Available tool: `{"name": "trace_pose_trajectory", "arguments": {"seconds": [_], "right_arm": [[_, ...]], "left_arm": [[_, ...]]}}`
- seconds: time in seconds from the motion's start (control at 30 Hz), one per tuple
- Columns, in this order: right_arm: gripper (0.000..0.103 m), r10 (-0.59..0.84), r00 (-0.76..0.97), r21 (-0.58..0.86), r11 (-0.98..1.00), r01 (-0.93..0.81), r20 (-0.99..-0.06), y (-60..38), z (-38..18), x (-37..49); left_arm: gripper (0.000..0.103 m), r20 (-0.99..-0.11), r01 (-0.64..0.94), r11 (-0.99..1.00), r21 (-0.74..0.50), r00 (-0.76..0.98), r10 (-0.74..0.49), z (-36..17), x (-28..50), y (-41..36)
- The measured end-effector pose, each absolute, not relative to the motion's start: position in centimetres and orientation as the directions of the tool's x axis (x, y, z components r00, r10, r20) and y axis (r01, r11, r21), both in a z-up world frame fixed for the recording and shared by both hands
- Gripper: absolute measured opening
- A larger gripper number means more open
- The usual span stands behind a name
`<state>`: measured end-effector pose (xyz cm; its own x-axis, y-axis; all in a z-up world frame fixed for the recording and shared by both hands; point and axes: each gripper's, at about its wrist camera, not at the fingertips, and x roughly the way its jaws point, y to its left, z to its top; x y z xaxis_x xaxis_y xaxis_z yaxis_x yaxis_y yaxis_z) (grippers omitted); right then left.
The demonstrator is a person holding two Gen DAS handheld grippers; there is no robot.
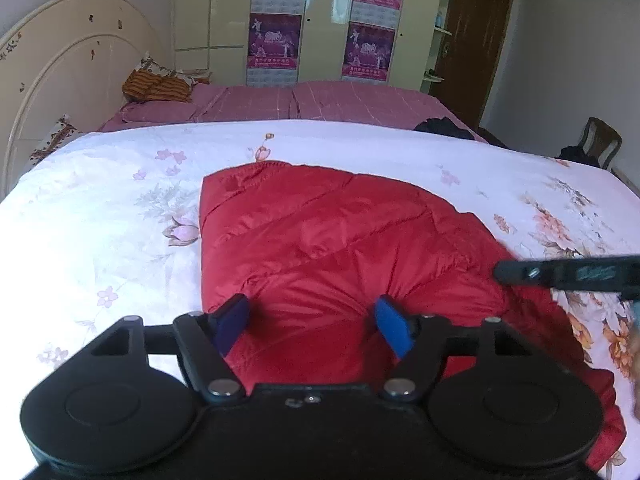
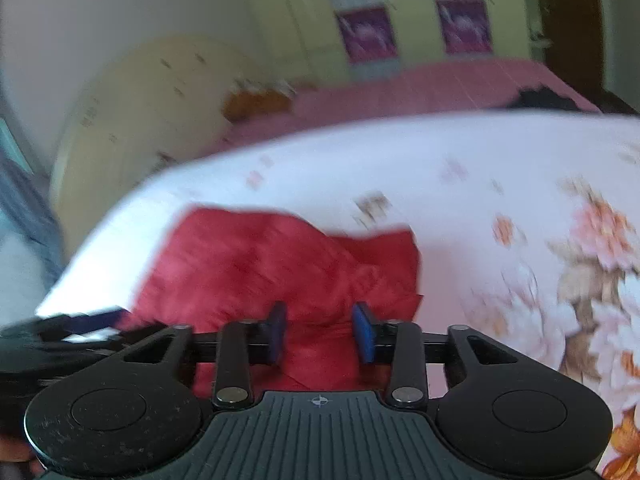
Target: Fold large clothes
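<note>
I see a white floral-print quilt (image 1: pixel 120 208) spread over the wide bed, with a pink checked sheet (image 1: pixel 320 100) beyond it at the far side. On the quilt's near half lies the red quilted puffer jacket (image 1: pixel 320 232), bunched and partly folded, its near edge running under both tools. My left gripper (image 1: pixel 312 326) hovers just above the jacket's near part, blue pads wide apart, holding nothing. My right gripper (image 2: pixel 320 332), in a motion-blurred view, has its pads partly open with red fabric showing between them; I cannot tell whether they touch it.
</note>
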<state>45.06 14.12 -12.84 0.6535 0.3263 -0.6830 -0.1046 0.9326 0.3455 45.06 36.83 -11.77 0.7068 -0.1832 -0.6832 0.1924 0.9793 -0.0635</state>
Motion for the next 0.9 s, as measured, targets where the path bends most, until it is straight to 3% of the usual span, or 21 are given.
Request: {"name": "trace_pose_trajectory", "arguments": {"seconds": [0.13, 0.23, 0.37, 0.63, 0.9], "right_arm": [[0.035, 0.29, 0.624, 0.351, 0.936, -0.027, -0.725, 13.5, -15.4, 46.3], [0.035, 0.291, 0.6, 0.357, 0.934, -0.01, -0.745, 12.8, -15.7, 46.8], [0.035, 0.292, 0.603, 0.335, 0.941, -0.043, -0.742, 12.5, -14.1, 46.3], [0.036, 0.375, 0.683, 0.37, 0.915, -0.162, -0.627, 12.6, -9.6, 38.7], [0.036, 0.35, 0.631, 0.265, 0.937, -0.229, -0.693, 15.4, -12.5, 33.4]], "left_arm": [[0.074, -0.69, 0.178, 0.981, -0.073, 0.701, -0.178, -12.1, 45.4, 37.0], [0.07, -0.684, 0.162, 0.984, -0.081, 0.708, -0.173, -11.1, 44.7, 37.5], [0.07, -0.652, 0.197, 0.978, -0.066, 0.733, -0.192, -9.1, 41.0, 38.0], [0.07, -0.677, 0.198, 0.978, -0.07, 0.711, -0.192, -10.2, 34.5, 38.1], [0.074, -0.712, 0.125, 0.987, -0.103, 0.683, -0.161, -12.1, 33.9, 38.3]]}}
